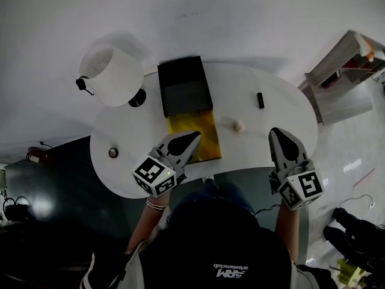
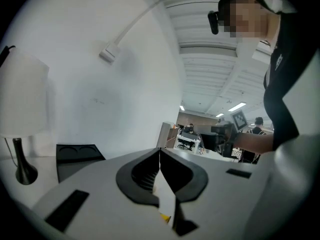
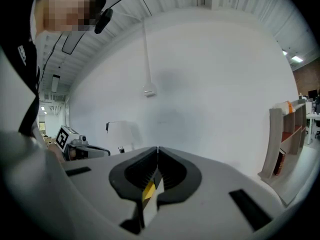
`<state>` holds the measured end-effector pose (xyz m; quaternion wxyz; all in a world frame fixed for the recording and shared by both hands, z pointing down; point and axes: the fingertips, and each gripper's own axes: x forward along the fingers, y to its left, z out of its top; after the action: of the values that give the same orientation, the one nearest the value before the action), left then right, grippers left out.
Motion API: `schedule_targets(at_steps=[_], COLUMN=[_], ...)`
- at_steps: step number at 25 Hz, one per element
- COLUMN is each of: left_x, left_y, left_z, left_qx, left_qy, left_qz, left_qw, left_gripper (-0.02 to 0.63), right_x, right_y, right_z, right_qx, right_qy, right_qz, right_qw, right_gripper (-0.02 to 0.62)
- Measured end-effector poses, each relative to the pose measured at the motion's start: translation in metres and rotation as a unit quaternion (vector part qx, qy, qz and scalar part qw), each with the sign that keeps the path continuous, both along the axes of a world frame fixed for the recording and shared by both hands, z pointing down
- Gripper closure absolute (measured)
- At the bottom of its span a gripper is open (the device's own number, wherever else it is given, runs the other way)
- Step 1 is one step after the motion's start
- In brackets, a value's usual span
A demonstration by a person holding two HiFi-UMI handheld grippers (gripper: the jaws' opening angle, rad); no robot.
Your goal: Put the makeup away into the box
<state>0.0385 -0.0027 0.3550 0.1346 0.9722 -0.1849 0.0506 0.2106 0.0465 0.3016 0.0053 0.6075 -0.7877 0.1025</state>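
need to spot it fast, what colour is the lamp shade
White; the lamp shade shows best in the head view.

The left gripper [image 1: 194, 136] covers a corner of the box [image 1: 185, 89]; we cannot make out what the small pale item [image 1: 239, 125] nearby is.

This is an open-plan office or lab. Far off, people [image 2: 190, 129] sit at desks [image 2: 186, 143] under strip lights [image 2: 238, 106]. Near, a white table [image 1: 283, 101] holds a lamp [image 1: 111, 74], with a bookshelf [image 1: 346, 77] to its right.
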Motion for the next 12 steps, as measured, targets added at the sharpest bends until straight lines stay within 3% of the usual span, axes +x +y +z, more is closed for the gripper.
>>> schedule_targets(at_steps=[4, 6, 9, 12], left_x=[0.008, 0.013, 0.022, 0.032], left_y=[0.002, 0.002, 0.001, -0.005], left_z=[0.003, 0.004, 0.009, 0.012], left_qx=[-0.007, -0.011, -0.016, -0.015], left_qy=[0.022, 0.029, 0.02, 0.011], left_qz=[0.013, 0.019, 0.034, 0.032], left_qw=[0.9996, 0.9993, 0.9991, 0.9993], left_gripper=[0.588, 0.588, 0.588, 0.588], right_x=[-0.009, -0.007, 0.006, 0.021], right_y=[-0.008, -0.009, -0.012, -0.019], right_z=[0.011, 0.017, 0.026, 0.032], right_qx=[-0.005, -0.017, -0.038, -0.045], right_qy=[-0.013, 0.007, 0.031, 0.026], right_qz=[0.003, 0.002, 0.011, 0.015], right_qw=[1.0, 1.0, 0.999, 0.999], right_gripper=[0.575, 0.575, 0.575, 0.575])
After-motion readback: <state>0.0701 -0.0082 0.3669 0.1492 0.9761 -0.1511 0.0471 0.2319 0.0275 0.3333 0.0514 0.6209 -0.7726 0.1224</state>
